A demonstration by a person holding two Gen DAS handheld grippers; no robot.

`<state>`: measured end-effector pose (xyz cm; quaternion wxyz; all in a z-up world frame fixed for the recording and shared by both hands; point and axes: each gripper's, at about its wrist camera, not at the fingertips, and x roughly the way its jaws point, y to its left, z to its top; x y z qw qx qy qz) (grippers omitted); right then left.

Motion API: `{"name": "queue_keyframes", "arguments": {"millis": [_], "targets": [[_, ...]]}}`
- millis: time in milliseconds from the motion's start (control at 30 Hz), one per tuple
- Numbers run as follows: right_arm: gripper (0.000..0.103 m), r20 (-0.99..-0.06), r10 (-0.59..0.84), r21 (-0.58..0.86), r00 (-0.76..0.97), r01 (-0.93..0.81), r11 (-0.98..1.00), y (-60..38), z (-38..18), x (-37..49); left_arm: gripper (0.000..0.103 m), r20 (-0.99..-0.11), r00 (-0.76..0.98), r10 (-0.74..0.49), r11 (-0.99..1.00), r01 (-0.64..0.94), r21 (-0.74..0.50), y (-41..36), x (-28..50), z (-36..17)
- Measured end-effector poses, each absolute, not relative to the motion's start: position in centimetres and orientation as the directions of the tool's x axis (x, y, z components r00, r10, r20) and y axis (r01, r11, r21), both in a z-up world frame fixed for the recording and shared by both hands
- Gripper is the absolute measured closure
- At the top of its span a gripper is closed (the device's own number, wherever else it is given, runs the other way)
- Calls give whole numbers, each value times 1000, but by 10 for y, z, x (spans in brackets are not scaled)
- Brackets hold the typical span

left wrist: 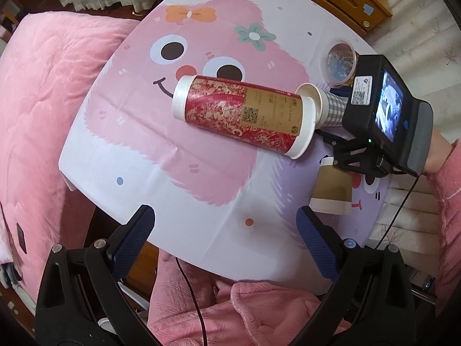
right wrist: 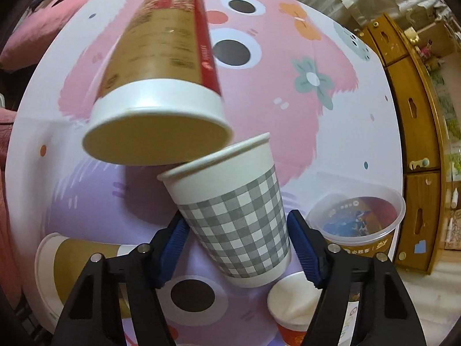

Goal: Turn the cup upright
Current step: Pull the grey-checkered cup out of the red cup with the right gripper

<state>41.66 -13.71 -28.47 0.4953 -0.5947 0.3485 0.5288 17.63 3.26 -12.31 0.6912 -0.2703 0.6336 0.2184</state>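
Blue pads (right wrist: pixel 175 238) of my right gripper (right wrist: pixel 236 242) pinch the checked cup (right wrist: pixel 239 210), tilted, rim touching the red cup (left wrist: pixel 239 109). I'd rotate slowly clear of it. Left gripper (left wrist: pixel 224 230) gapes wide, holding nothing.

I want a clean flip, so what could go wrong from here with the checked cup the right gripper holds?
The checked cup, tilted in the right gripper, has its rim against the mouth of the red tall cup; pushing on may roll that cup across the table. The clear plastic cup stands close on the right and could be clipped.
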Motion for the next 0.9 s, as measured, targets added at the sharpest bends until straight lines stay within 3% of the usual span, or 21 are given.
{"name": "queue_keyframes", "arguments": {"millis": [167, 500, 633, 733, 900], "targets": [[35, -965, 118, -254, 236, -953, -167, -134, -282, 418, 5, -992, 115, -58, 778, -617, -117, 39, 176, -120], [35, -926, 168, -240, 338, -871, 429, -147, -224, 390, 5, -979, 151, -137, 836, -513, -196, 75, 145, -125], [35, -939, 141, -146, 314, -735, 663, -151, -205, 352, 5, -976, 147, -160, 886, -416, -208, 90, 128, -125], [35, -959, 166, 6, 231, -569, 822, -159, -203, 319, 5, -974, 155, -168, 912, -350, -213, 101, 114, -126], [35, -962, 247, 204, 115, -295, 933, -182, -200, 266, 5, -978, 122, -169, 945, -261, -196, 118, 97, -138]]}}
